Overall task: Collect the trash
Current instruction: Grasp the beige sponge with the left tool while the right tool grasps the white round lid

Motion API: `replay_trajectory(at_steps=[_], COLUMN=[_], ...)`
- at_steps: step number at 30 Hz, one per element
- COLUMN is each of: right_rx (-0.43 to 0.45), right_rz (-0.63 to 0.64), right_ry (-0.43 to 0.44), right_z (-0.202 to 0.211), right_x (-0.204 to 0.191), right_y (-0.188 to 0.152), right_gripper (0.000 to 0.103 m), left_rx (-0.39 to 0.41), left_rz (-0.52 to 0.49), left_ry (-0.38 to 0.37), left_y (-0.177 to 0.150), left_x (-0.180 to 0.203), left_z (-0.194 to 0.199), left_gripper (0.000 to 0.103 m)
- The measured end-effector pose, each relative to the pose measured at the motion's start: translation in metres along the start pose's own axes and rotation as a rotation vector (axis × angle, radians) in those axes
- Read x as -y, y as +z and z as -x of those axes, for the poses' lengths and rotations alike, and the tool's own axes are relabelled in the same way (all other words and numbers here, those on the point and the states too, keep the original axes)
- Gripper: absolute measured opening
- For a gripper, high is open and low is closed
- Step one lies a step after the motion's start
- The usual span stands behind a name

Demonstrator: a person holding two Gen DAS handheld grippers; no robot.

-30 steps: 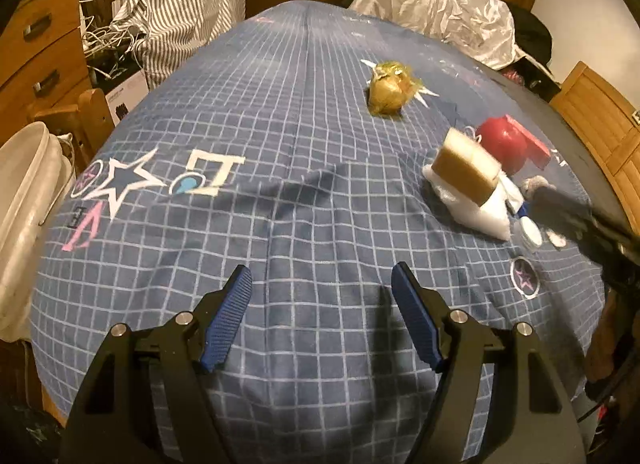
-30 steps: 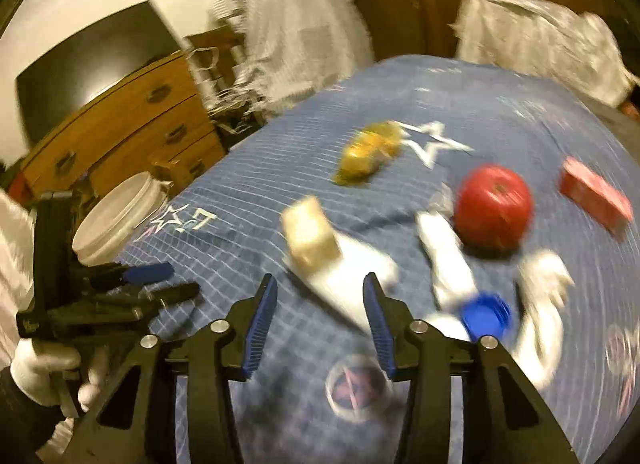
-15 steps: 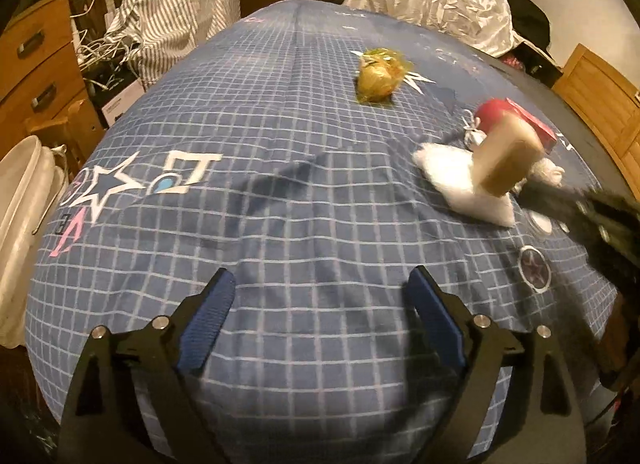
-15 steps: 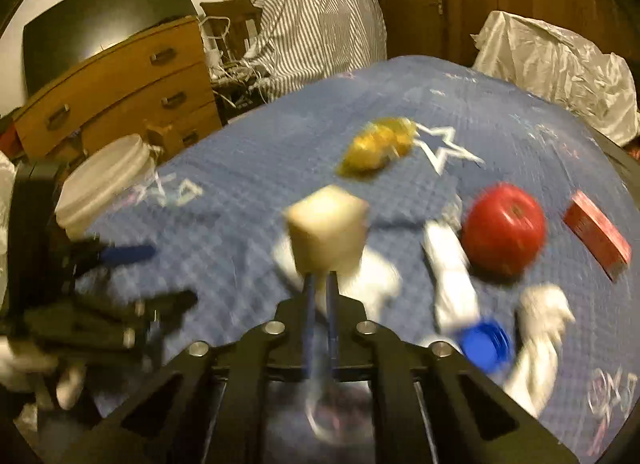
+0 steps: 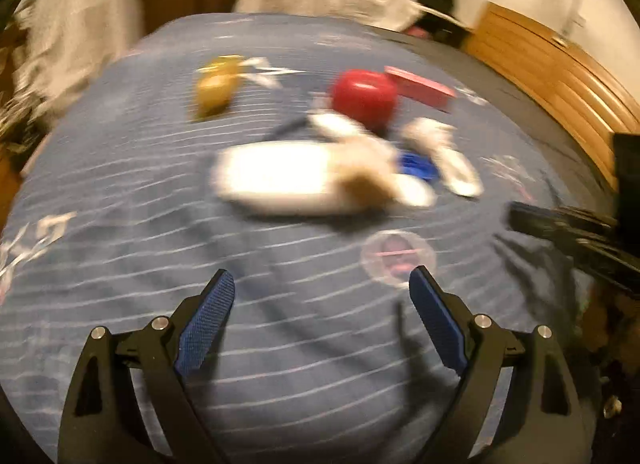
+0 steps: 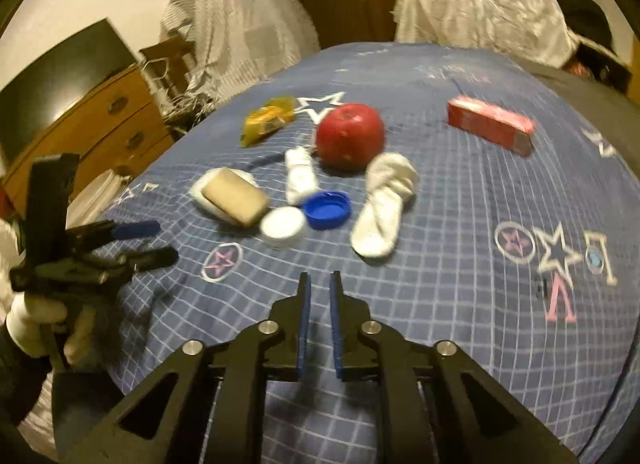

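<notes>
On the blue checked bedspread [image 6: 460, 264] lies a litter pile: a tan sponge [image 6: 234, 196] on a white tissue [image 6: 198, 192], a white cap [image 6: 282, 224], a blue cap [image 6: 326, 210], a crumpled tissue [image 6: 302, 174], a white wad [image 6: 384, 204], a yellow wrapper [image 6: 268, 120], a red apple [image 6: 350, 136] and a red box [image 6: 490, 124]. My right gripper [image 6: 319, 278] hovers short of the caps, its jaws opening a narrow gap with nothing between them. My left gripper [image 5: 322, 284] is open and empty. In its blurred view the tissue [image 5: 276, 176] lies ahead.
A gloved hand [image 6: 36, 312] holds the left gripper [image 6: 164, 242] at the bed's left edge. A white bucket [image 6: 96, 192] and a wooden dresser [image 6: 100, 124] stand beyond that edge. A plastic-covered heap [image 6: 480, 16] sits at the far end, and wooden furniture [image 5: 552, 76] to the right.
The right gripper shut on the tissue, lifted the sponge, then let go. The sponge lies on the bed again. The left gripper opened wider and swung right toward the pile.
</notes>
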State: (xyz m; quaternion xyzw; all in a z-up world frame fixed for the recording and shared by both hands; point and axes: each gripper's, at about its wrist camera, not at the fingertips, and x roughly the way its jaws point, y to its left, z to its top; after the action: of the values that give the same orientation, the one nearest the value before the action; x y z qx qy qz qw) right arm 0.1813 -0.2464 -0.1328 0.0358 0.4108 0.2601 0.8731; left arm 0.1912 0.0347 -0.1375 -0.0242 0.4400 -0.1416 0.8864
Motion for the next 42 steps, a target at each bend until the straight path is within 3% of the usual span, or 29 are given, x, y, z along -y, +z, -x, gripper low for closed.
replay_trajectory(at_steps=[3,6,11,12,14,17,20,23,26,31,34,36,38,42], right_rx=[0.01,0.02,0.017,0.017,0.019,0.032,0.042,0.041,0.023,-0.068,-0.104,-0.122,-0.137,-0.134], right_rz=[-0.024,-0.036,-0.039,-0.038,-0.032,-0.013,0.002,0.029,0.065,0.123,0.158,0.178,0.192,0.203], right_ry=[0.014,0.027,0.05,0.053,0.058,0.066,0.08,0.098,0.115,0.056,0.031,0.013,0.0,-0.001], right_z=[0.0,-0.001,-0.005,-0.005,-0.005,-0.003,-0.004,-0.009,-0.019,-0.062,-0.083,-0.093,-0.102,-0.106], right_x=[0.006,0.008,0.011,0.011,0.01,0.004,-0.001,-0.01,-0.021,-0.038,-0.046,-0.049,-0.05,-0.055], right_y=[-0.005,-0.007,-0.009,-0.01,-0.011,-0.009,-0.002,0.007,0.016,0.035,0.045,0.05,0.052,0.053], right_gripper=[0.028,0.036,0.039,0.039,0.039,0.039,0.039,0.039,0.039,0.039,0.04,0.043,0.043,0.043], left_rx=[-0.033,-0.022,-0.009,-0.006,-0.005,-0.003,-0.011,-0.022,-0.045,-0.167,-0.164,-0.147,-0.111,-0.045], left_rz=[0.055,0.126,0.201,0.207,0.213,0.223,0.215,0.192,0.183,0.234,0.251,0.255,0.248,0.273], left_ry=[-0.058,-0.066,-0.042,-0.036,-0.023,-0.024,-0.036,-0.053,-0.084,-0.203,-0.182,-0.139,-0.092,-0.043], left_y=[0.01,0.022,0.044,0.047,0.052,0.055,0.058,0.056,0.043,0.01,0.001,0.0,0.001,-0.002], left_x=[0.006,0.001,0.004,0.006,0.008,0.008,0.008,0.008,-0.004,-0.042,-0.057,-0.059,-0.055,-0.056], left_z=[-0.017,-0.028,-0.045,-0.046,-0.05,-0.052,-0.056,-0.048,-0.029,-0.01,0.001,0.007,0.013,0.025], left_gripper=[0.086,0.086,0.083,0.08,0.057,0.038,0.028,0.026,0.026,0.027,0.028,0.039,0.066,0.076])
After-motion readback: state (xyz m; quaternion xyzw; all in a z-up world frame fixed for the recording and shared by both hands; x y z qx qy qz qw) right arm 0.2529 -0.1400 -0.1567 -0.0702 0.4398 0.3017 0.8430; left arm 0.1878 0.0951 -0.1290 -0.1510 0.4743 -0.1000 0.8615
